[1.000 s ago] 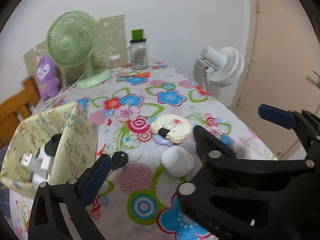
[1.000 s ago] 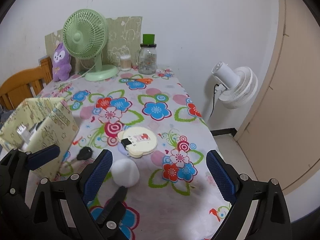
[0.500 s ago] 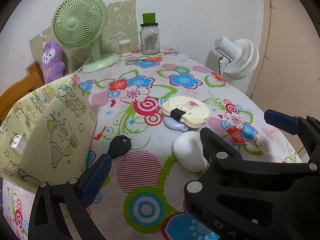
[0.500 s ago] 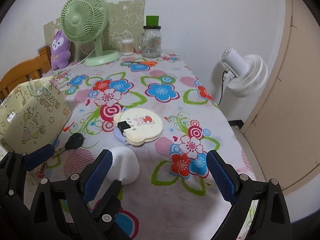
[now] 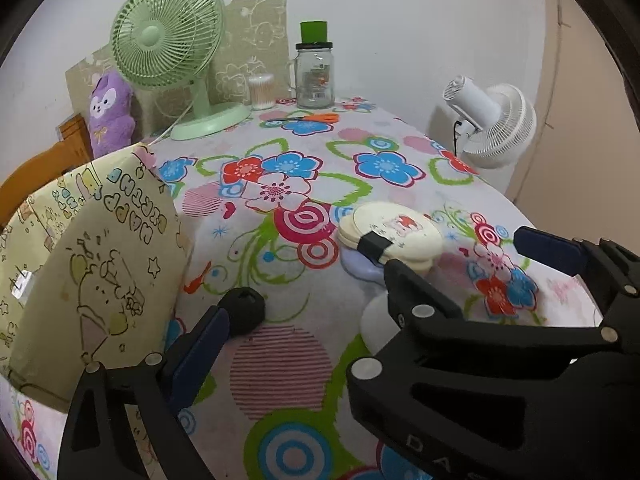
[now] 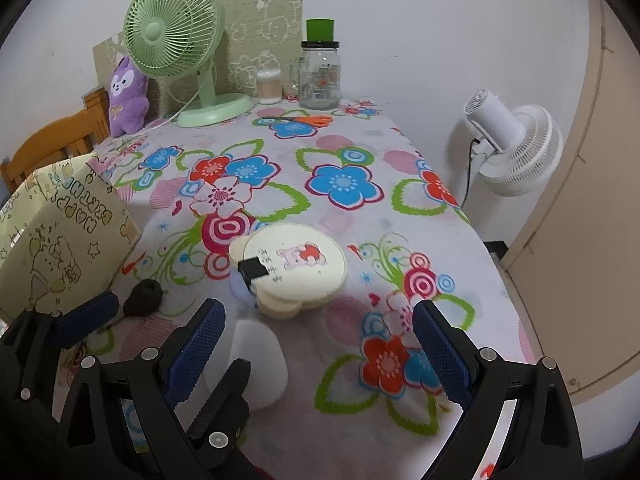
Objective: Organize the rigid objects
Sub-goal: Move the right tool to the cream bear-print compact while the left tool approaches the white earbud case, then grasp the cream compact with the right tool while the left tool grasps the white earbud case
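Observation:
A cream bear-shaped case [image 6: 296, 268] with a black strap lies mid-table, also in the left wrist view [image 5: 394, 234], on a lilac piece [image 5: 360, 266]. A white rounded object [image 6: 260, 364] lies in front of it. A black key-like object [image 5: 244, 310] lies by the yellow patterned box [image 5: 92, 264]. My left gripper [image 5: 370, 280] is open and empty, low over the table, its left finger beside the black object. My right gripper [image 6: 316, 352] is open and empty; the white object lies just inside its left finger [image 6: 196, 344].
At the back stand a green desk fan [image 6: 180, 40], a purple plush [image 6: 128, 96], a cotton-swab tub [image 6: 268, 86], a glass jar with green cap [image 6: 320, 68] and orange scissors [image 6: 304, 120]. A white fan [image 6: 516, 144] stands off the table's right edge. A wooden chair [image 6: 52, 140] stands at left.
Both grippers have dropped lower and moved forward over the table. The box's open top has left the left wrist view. Nothing was taken hold of.

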